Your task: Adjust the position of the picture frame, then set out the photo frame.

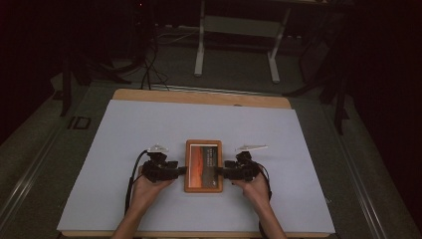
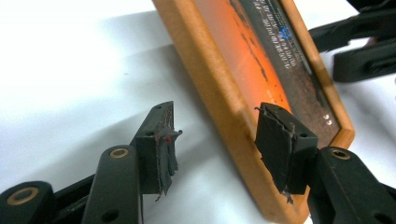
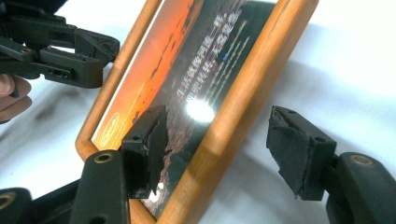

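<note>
- Picture frame point(image 1: 203, 166) lies flat on the white table cover point(image 1: 124, 149), near the front edge, between both hands.
- Left gripper point(image 2: 215, 140) straddles the frame's left rail, jaws spread, not clamped.
- Right gripper point(image 3: 224, 149) likewise straddles the right rail, jaws apart.
- Judged progress: approach done; grasp and lift remain.
- Frame: orange-brown wood, glossy sunset print with small text (glare spot).

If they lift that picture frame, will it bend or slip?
The picture frame looks like rigid wood, so it probably won't bend. Its shiny glazed front could be slippery and breakable. Both grippers, left and right, straddle opposite edges with jaws open.
</note>
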{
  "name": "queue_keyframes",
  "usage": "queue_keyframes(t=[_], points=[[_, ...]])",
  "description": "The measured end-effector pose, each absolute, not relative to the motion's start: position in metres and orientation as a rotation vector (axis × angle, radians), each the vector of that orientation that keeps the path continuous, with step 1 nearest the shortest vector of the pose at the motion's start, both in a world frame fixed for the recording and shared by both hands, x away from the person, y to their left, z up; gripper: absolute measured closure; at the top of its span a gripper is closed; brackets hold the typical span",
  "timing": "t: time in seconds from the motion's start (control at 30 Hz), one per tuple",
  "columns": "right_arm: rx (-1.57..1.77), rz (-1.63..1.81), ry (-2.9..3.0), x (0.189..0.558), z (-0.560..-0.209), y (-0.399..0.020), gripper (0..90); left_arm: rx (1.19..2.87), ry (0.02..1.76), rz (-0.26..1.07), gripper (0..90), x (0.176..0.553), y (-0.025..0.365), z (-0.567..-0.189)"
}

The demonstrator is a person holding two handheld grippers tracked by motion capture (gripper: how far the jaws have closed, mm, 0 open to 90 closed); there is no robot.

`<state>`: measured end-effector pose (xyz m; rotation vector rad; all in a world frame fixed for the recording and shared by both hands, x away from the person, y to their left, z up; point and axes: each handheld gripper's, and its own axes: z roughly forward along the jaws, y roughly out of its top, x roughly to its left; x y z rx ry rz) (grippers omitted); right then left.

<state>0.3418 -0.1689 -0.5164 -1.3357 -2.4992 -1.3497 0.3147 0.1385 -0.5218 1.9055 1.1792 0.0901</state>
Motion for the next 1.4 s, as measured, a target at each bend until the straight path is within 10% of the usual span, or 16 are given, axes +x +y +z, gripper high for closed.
queue_keyframes(t=[0.6,1.4], points=[[-1.373,-1.458,-2.559,0.340,-0.497,-0.190,41.1,1.865,1.156,0.253,47.4,0.298,0.154,-0.499],[-1.133,-1.558,-2.958,0.334,-0.471,-0.164,89.9,1.849,1.144,0.283,46.4,0.293,0.157,-0.494]])
